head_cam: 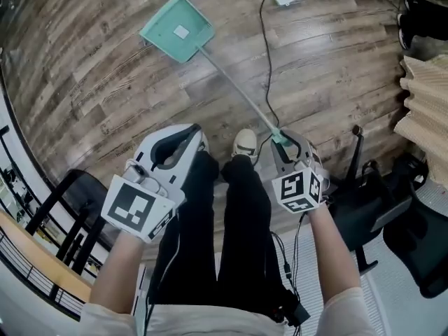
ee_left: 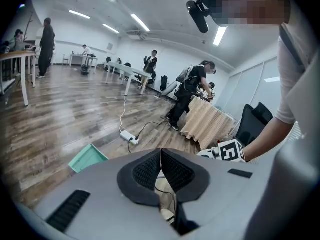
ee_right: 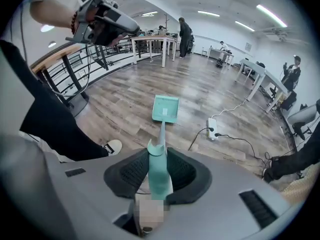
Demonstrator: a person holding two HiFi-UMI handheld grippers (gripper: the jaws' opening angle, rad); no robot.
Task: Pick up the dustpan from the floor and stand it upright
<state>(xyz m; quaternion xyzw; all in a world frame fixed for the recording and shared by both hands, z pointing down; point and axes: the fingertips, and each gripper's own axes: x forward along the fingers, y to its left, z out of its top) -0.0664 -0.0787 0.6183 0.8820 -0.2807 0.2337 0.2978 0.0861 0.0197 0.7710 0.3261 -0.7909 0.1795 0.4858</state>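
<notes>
over the wood floor [head_cam: 105, 82] the dustpan [head_cam: 176, 28] slants, pan end low, handle tip clamped in the right gripper [head_cam: 285, 142] jaws. the left gripper [head_cam: 189, 135] has its jaws together, empty. the grasp looks done; standing it upright remains.

The left gripper [head_cam: 192, 135] was held out in front of the person, its jaws pressed together with nothing between them. The right gripper [head_cam: 283, 138] pointed steeply down, its jaws clamped on the green dustpan handle [ee_right: 159, 169]. Both forearms [head_cam: 329, 250] were bare.
</notes>
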